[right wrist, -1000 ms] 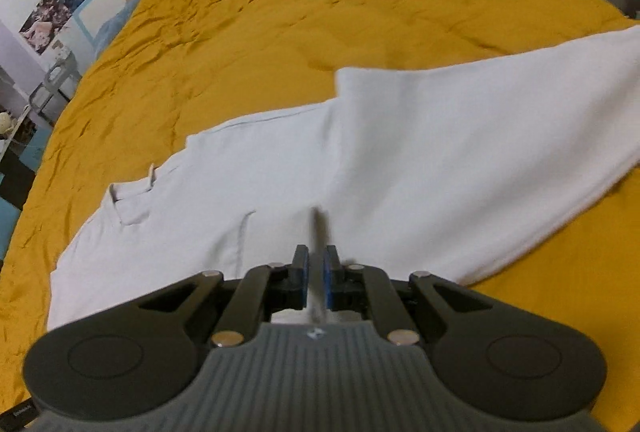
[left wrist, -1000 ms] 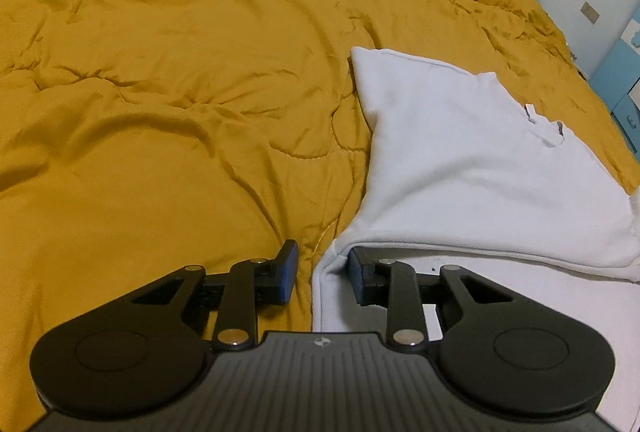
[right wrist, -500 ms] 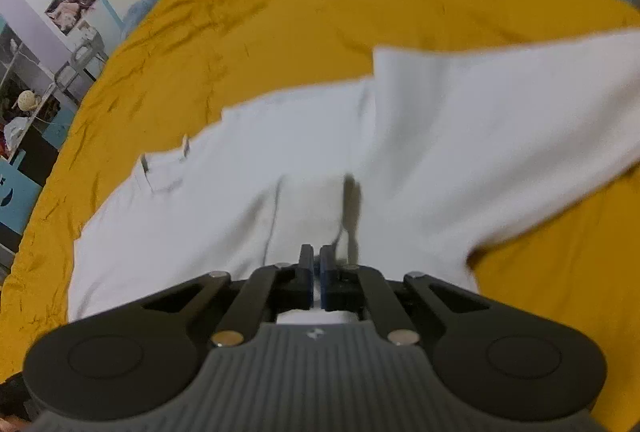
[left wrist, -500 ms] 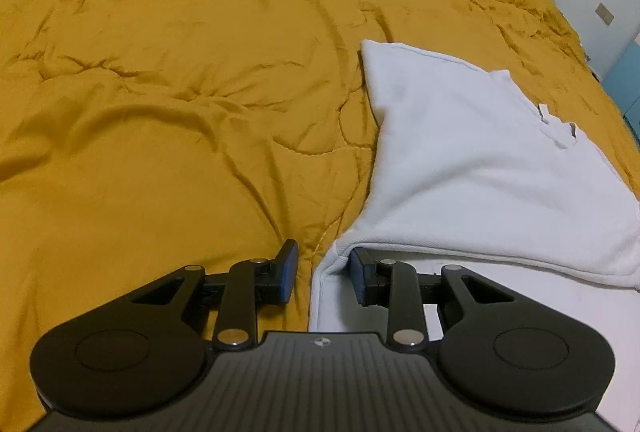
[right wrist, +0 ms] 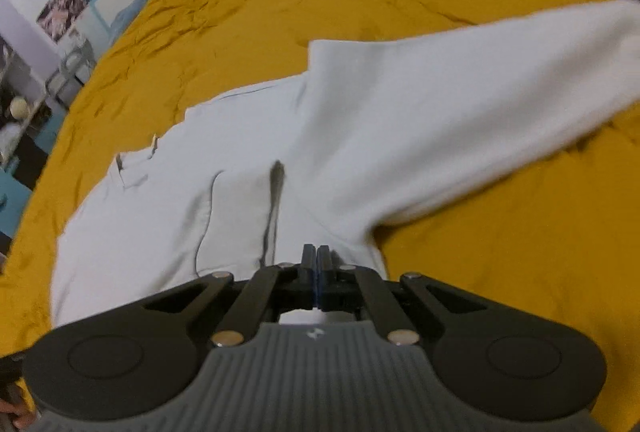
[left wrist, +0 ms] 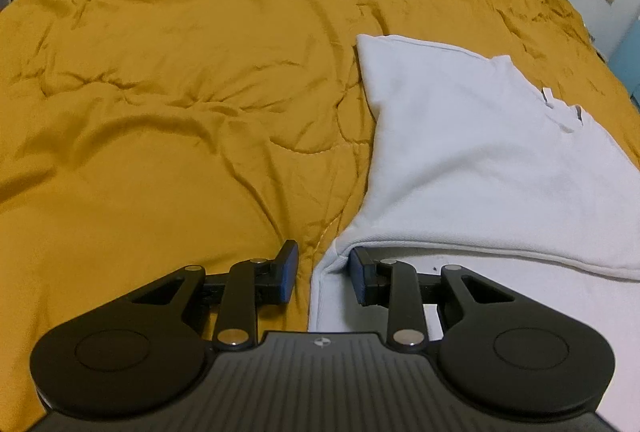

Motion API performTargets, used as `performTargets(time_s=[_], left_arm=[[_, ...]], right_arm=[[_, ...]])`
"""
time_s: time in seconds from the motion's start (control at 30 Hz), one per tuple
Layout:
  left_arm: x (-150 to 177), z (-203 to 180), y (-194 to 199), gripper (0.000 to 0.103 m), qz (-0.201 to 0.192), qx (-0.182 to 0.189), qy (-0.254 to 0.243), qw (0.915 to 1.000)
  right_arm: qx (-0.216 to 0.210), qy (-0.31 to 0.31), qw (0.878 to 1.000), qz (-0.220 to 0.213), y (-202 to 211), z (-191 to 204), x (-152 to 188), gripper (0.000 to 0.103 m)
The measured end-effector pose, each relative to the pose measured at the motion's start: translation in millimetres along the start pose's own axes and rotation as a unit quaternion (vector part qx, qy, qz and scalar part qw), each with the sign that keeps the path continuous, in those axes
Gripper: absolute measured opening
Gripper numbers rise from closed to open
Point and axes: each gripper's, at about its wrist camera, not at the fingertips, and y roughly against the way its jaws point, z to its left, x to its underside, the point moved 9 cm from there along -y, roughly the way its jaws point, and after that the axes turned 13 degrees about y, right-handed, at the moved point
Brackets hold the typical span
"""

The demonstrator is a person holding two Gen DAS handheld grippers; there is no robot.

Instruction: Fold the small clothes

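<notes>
Both unchanged: left gripper [left wrist: 323,274] spread at white shirt [left wrist: 472,152] edge; right gripper [right wrist: 316,272] pinching shirt, pulled closer.

The scene is being viewed by two fisheye cameras, each looking forward along its gripper's fingers, low and close over a yellow quilt [left wrist: 168,120]. From the left wrist, a white shirt [left wrist: 480,152] is being framed on the right; from the right wrist, the same shirt [right wrist: 360,136] is being shown centrally, blurred.
</notes>
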Motion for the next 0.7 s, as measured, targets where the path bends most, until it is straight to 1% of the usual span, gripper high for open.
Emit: performTargets(time_s=[0.1, 0.13, 0.17, 0.2, 0.23, 0.27, 0.33, 0.43, 0.53, 0.63, 0.7], left_arm=[[2, -6, 13, 0.039, -0.003, -0.004, -0.025, 0.9997], [2, -8, 18, 0.044, -0.006, -0.002, -0.031, 0.9995], [4, -12, 25, 0.049, -0.010, 0.007, -0.036, 0.9993], [5, -15, 31, 0.051, -0.013, 0.017, -0.040, 0.9990], [6, -19, 38, 0.052, -0.017, 0.029, -0.042, 0.9985], [7, -23, 45, 0.054, -0.022, 0.042, -0.045, 0.9979], [6, -33, 56, 0.057, -0.035, 0.060, -0.047, 0.9965], [-1, -46, 61, 0.059, -0.051, 0.070, -0.040, 0.9954], [-9, -55, 55, 0.059, -0.058, 0.060, -0.028, 0.9961], [-13, -59, 43, 0.059, -0.056, 0.045, -0.014, 0.9973], [-13, -60, 34, 0.059, -0.052, 0.035, -0.008, 0.9980]], right_arm=[[-0.003, 0.004, 1.000, -0.017, 17, -8, -6, 0.000], [-0.003, 0.000, 1.000, -0.026, 25, -20, -8, 0.001], [-0.002, -0.006, 0.999, -0.036, 32, -28, -13, 0.005], [0.003, -0.013, 0.999, -0.045, 40, -39, -19, 0.012], [0.010, -0.022, 0.998, -0.055, 49, -52, -25, 0.031], [0.016, -0.031, 0.997, -0.066, 58, -66, -29, 0.040], [0.036, -0.050, 0.994, -0.086, 77, -96, -38, 0.040], [0.075, -0.095, 0.986, -0.111, 103, -151, -47, 0.044], [0.110, -0.150, 0.974, -0.131, 122, -210, -49, 0.045], [0.147, -0.187, 0.960, -0.145, 137, -265, -49, 0.045], [0.158, -0.218, 0.951, -0.154, 141, -299, -49, 0.045]])
